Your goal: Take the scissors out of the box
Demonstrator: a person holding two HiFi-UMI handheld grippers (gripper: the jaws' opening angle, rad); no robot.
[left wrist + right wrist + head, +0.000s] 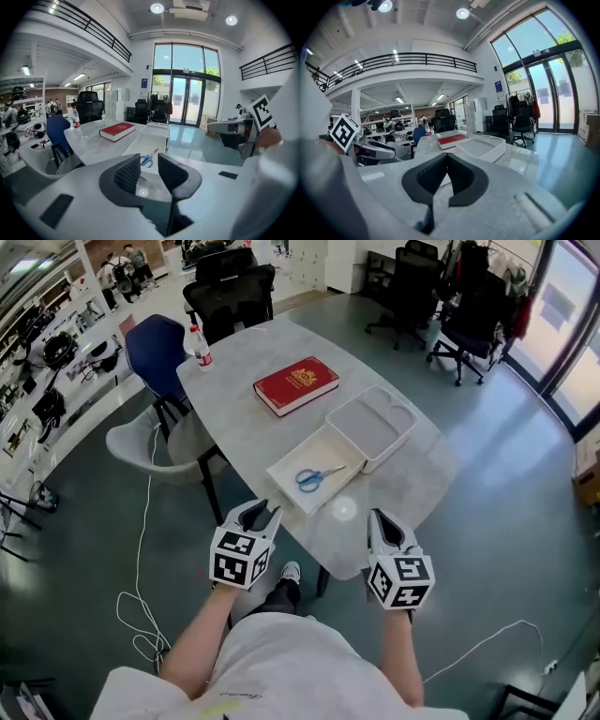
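Two empty tools hung short of box (pixel 322 448): left tool (pixel 258 512) part-open, right tool (pixel 382 518) closed. Scissors (pixel 317 477) lay flat; top-down handle pinch suited

You lose the near end of the box (pixel 143 144) behind the jaws at the centre of the left gripper view. In the right gripper view the jaws cover nearly all of it. The people (pixel 127 268) at the upper left of your head view are too small to make out.

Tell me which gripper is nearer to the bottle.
Left. The left gripper is by the table's near edge, on the bottle's side. The right gripper is by that same edge but farther to the right.
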